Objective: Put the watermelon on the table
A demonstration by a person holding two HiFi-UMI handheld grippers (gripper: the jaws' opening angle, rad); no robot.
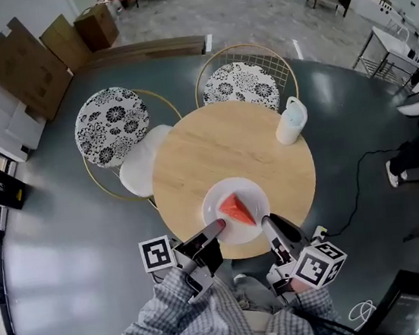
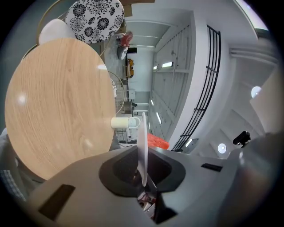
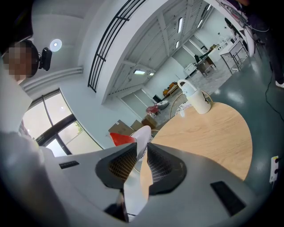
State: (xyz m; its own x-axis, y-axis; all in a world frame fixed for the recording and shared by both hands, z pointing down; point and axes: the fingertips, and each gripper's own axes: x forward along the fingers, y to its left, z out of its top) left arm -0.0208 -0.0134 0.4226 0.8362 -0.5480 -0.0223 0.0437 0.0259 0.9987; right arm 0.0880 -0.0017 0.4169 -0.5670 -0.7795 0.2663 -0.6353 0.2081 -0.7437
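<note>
Two pinches on one thin, stiff plate: my left hand-held gripper and right hand-held gripper clamp its near rim at the tabletop edge, with the watermelon slice lying loose and probably slippery on top.

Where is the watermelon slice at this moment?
In the head view, the watermelon slice lies on the white plate at the near edge of the round table, with the left gripper and right gripper clamping the plate's rim on either side.
</note>
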